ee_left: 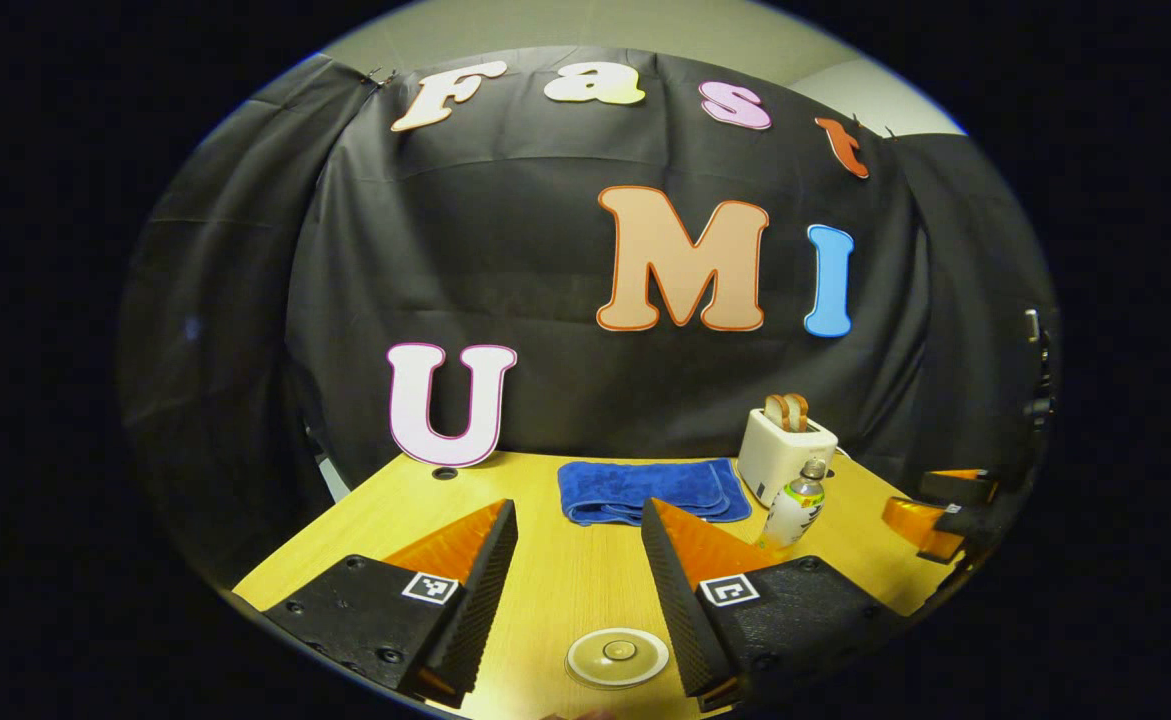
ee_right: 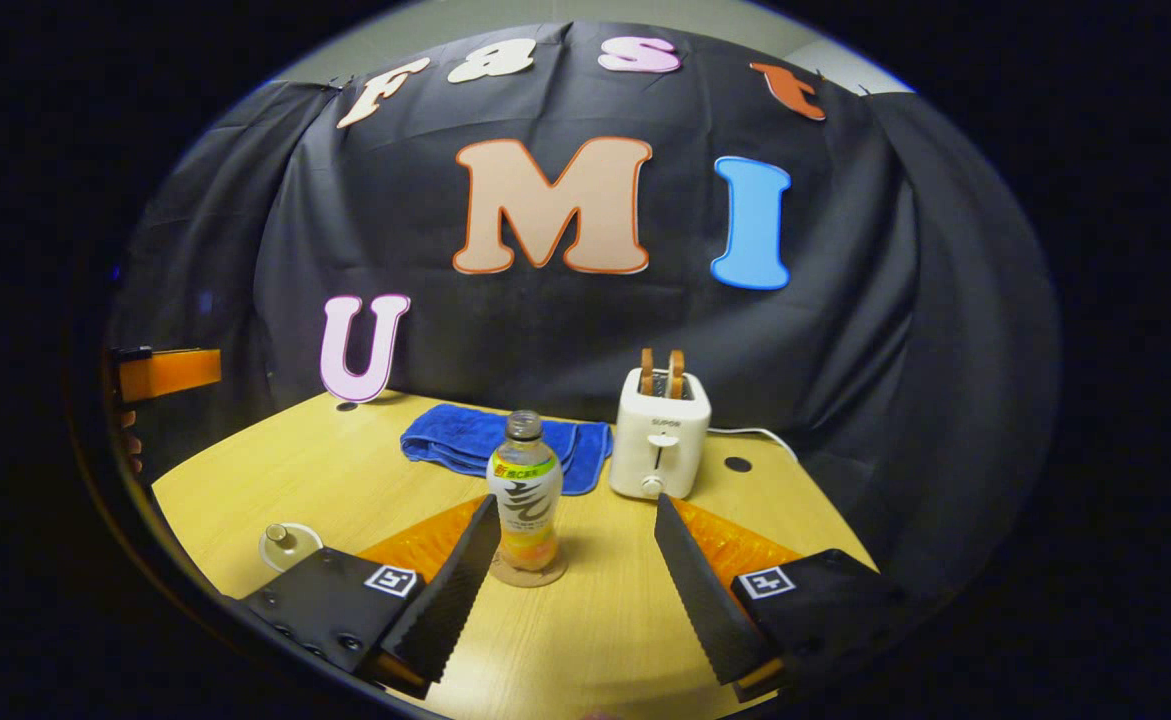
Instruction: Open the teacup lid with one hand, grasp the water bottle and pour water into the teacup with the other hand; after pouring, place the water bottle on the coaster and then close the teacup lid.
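The teacup (ee_left: 616,657) is cream-coloured with its round knobbed lid on; in the left gripper view it sits low on the table, between and beneath the fingers of my left gripper (ee_left: 577,510), which stands open and holds nothing. The water bottle (ee_right: 525,490), clear with a white and green label, stands upright on a round coaster (ee_right: 528,572). My right gripper (ee_right: 575,505) is open, its left finger close beside the bottle without pressing on it. The lidded teacup (ee_right: 289,545) lies left of that gripper. The bottle (ee_left: 795,505) also shows to the right in the left gripper view.
A white toaster (ee_right: 660,440) with two slices of toast stands at the back of the wooden table (ee_right: 275,480), beside a folded blue towel (ee_right: 490,445). The other gripper (ee_left: 935,510) appears at the right edge of the left gripper view.
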### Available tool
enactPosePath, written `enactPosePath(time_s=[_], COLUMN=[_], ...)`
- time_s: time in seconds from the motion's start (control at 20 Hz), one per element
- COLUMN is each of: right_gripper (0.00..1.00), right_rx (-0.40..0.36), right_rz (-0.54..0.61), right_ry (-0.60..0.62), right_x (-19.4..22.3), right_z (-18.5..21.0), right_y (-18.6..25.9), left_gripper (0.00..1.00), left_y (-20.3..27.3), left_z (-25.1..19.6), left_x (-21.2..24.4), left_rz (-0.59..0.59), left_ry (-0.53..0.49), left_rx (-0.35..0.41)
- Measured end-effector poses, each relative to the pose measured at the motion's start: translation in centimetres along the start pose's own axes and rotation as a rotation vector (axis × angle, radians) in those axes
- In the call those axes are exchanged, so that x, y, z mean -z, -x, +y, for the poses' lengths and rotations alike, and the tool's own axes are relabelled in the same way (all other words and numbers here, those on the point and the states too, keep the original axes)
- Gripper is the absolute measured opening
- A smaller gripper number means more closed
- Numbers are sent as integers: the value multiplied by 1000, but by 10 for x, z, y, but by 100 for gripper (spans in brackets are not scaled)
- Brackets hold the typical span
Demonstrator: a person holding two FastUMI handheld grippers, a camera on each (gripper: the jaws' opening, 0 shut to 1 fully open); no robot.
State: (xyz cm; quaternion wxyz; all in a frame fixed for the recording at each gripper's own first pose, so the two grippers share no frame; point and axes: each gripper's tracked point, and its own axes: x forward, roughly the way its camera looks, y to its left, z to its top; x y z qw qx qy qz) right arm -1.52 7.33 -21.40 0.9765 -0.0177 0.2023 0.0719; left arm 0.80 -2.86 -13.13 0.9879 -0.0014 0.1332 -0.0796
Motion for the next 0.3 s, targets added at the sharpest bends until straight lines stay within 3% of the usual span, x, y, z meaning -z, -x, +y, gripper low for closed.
enactPosePath(time_s=[0.1,0.25,0.3], right_gripper=[99,95,99], right_rx=[15,34,35], right_rz=[-28,-69,-80], right_ry=[-21,-48,-58], right_x=[-9,-22,-27], right_z=[-3,-8,-8], right_y=[15,29,31], left_gripper=[72,72,76], left_y=[-1,-2,-2], left_z=[2,-2,-3], left_x=[-7,-16,-21], left_rz=[-19,-34,-46], left_ry=[1,-5,-10], left_rx=[-8,-1,3])
